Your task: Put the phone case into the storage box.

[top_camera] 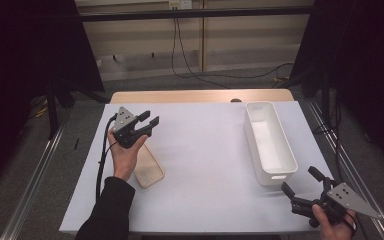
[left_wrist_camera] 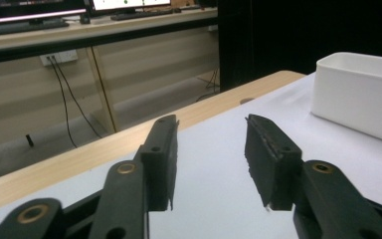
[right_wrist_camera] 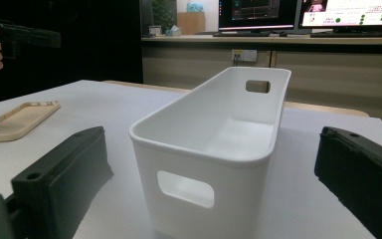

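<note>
Left claw (top_camera: 149, 120): raised above the surface at about 9 o'clock, tips aimed toward 2 o'clock; jaws partly open with nothing between them.
Left hand (top_camera: 125, 150): wraps the claw's body from below, forearm in a dark sleeve coming up from 6 o'clock.
Right claw (top_camera: 300, 181): low at 4 o'clock near the surface's corner, jaws spread wide and empty, pointing toward 10 o'clock at the bin's near end.
Right hand (top_camera: 332, 226): grips from behind at the bottom edge.
Long white plastic bin (top_camera: 270, 142): stands open-topped at 3 o'clock on the white surface (top_camera: 205, 160), apart from both claws.
Flat beige rectangular tray (top_camera: 147, 167): lies at 8 o'clock, just beside the left hand.
</note>
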`<state>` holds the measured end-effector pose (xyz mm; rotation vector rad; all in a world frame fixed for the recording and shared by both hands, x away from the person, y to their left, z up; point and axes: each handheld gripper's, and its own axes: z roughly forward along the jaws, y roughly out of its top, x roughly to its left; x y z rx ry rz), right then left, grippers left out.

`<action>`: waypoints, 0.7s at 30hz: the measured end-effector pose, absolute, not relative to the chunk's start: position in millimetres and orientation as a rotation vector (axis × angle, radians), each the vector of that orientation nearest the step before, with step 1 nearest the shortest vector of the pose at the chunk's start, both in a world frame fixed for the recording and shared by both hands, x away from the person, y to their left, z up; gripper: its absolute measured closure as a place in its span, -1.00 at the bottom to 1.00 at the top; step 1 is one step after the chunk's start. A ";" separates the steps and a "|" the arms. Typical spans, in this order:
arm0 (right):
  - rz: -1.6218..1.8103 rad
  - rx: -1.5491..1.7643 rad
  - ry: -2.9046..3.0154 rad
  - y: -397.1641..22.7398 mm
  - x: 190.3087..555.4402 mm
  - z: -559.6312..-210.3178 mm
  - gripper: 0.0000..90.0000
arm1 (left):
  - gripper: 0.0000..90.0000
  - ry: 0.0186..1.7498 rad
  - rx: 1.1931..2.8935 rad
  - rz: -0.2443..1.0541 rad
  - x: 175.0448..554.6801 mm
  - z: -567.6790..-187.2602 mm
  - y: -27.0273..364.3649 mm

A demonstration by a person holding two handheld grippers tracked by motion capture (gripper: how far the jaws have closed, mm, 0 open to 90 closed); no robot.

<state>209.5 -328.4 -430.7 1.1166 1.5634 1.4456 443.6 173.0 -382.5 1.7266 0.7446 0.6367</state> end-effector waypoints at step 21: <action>1.438 1.116 1.565 -328.1 209.7 -430.8 -1.00 | 1.00 0.877 1.922 0.457 462.2 -391.4 182.2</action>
